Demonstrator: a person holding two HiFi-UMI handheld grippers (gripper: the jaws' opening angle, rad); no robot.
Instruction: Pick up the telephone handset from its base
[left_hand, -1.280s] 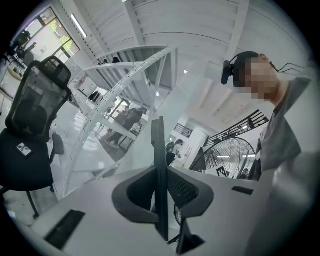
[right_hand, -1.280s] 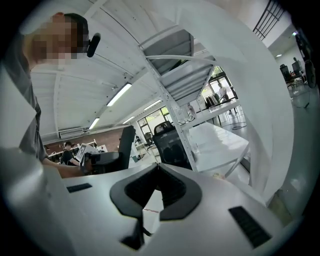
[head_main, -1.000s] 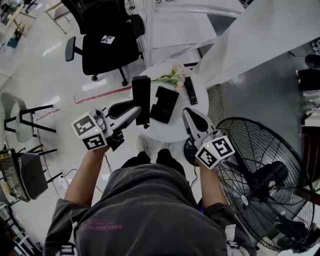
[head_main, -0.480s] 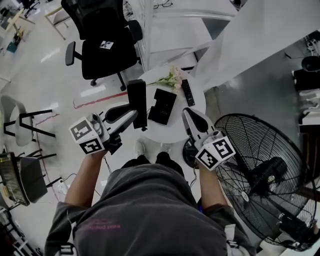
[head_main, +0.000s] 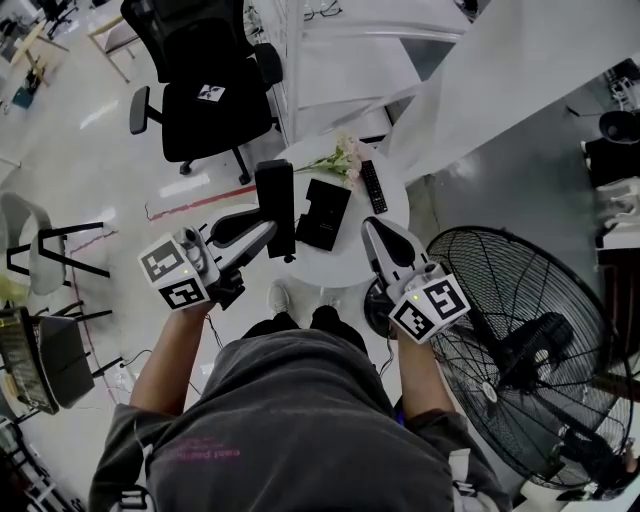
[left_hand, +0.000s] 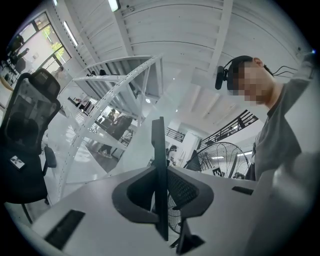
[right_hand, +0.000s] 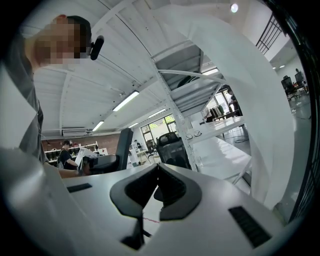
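The black telephone handset (head_main: 276, 205) stands upright in the air, with my left gripper (head_main: 268, 228) shut on its lower part, above the left side of the small round white table (head_main: 335, 265). In the left gripper view the handset (left_hand: 159, 145) is a thin slab seen edge-on between the pads. Its black base (head_main: 322, 213) lies on the table just right of the handset. My right gripper (head_main: 372, 225) hovers over the table's right front edge, its jaws shut with nothing between them (right_hand: 157, 170). In the right gripper view the handset (right_hand: 123, 145) shows at the left.
A black remote (head_main: 372, 186) and a sprig of pale flowers (head_main: 340, 157) lie at the back of the table. A large floor fan (head_main: 520, 360) stands close on the right. A black office chair (head_main: 205, 90) is behind the table, and folding chairs (head_main: 45, 250) are at the left.
Both grippers have risen a little, and the handset has gone up with the left one. Neither gripper's jaws have changed.
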